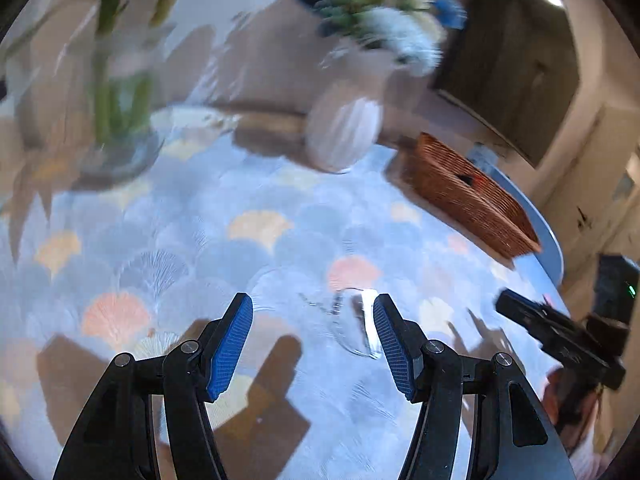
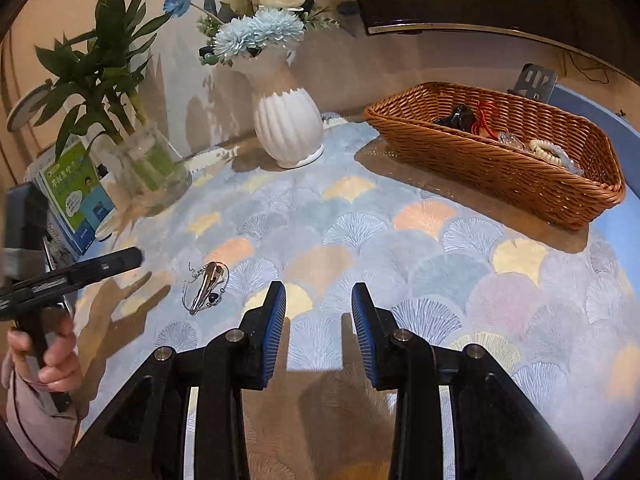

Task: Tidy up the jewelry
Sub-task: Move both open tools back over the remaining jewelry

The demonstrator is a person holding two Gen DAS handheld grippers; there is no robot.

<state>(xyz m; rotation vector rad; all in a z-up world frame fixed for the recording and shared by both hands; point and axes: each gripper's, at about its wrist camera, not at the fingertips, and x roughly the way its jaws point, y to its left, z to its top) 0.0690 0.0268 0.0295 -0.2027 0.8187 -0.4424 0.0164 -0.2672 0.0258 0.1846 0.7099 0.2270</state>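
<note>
Jewelry: a silver clip (image 2: 208,285) and chain lie on the cloth (image 2: 360,216), well apart from the basket (image 2: 500,168) where other pieces already sit. I hold my left gripper (image 1: 313,334) spread above them, ready to grab; my right gripper (image 2: 319,330) waits empty, fingers apart.
</note>
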